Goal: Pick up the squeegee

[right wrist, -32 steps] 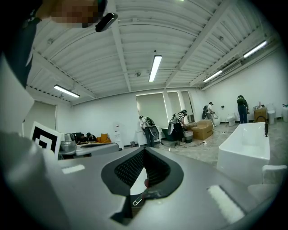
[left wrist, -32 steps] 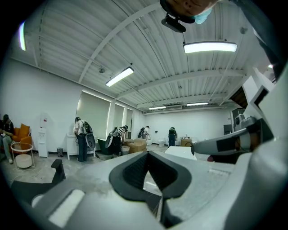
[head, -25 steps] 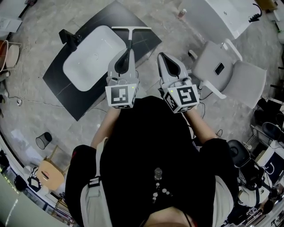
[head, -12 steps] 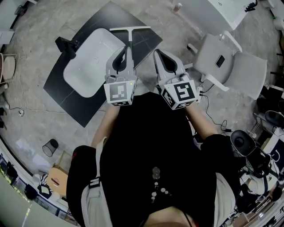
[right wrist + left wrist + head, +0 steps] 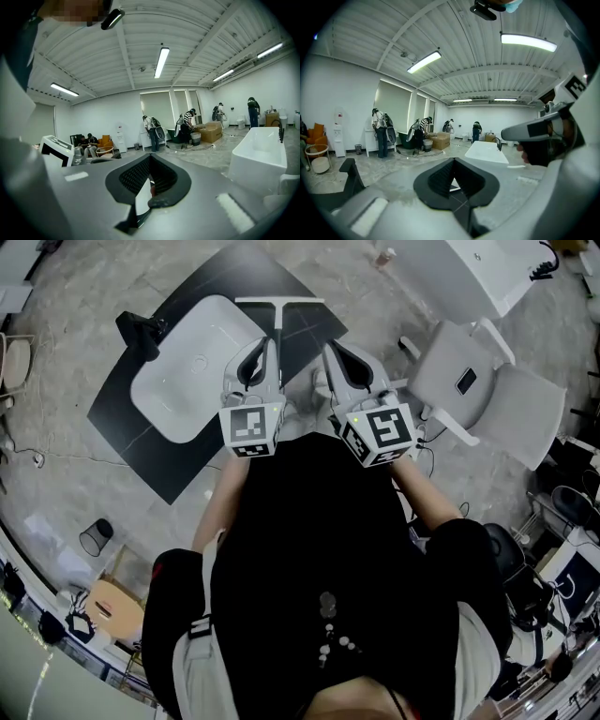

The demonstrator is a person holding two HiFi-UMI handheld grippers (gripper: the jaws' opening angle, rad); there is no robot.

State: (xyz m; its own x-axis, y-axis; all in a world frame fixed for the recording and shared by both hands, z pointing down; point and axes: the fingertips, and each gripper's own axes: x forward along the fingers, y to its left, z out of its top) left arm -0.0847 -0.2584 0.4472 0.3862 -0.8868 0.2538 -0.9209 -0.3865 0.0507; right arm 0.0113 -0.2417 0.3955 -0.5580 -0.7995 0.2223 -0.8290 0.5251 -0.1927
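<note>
Squeegee [image 5: 278,304]: lying flat on the black mat [image 5: 141,442], right beside the white basin [image 5: 187,371]. T-bar at the far end, handle pointing back at the person. Nobody's got hold of it yet.
Left gripper [image 5: 271,341]: fingers pinched together, nothing in them. From the head view the tip sits over the near end of the handle, but I can't tell if it touches. Its own view looks out across the room, not down at the mat, so I'd guess it's above it.
Right gripper [image 5: 328,352]: also closed and empty, parked just beside the left one, off to the side of the handle.
Why like this: the handle facing in is the easy end to grab, so I reckon the left one is lined up for it.
Next: pretty sure the jaws have to open and dip down first.
</note>
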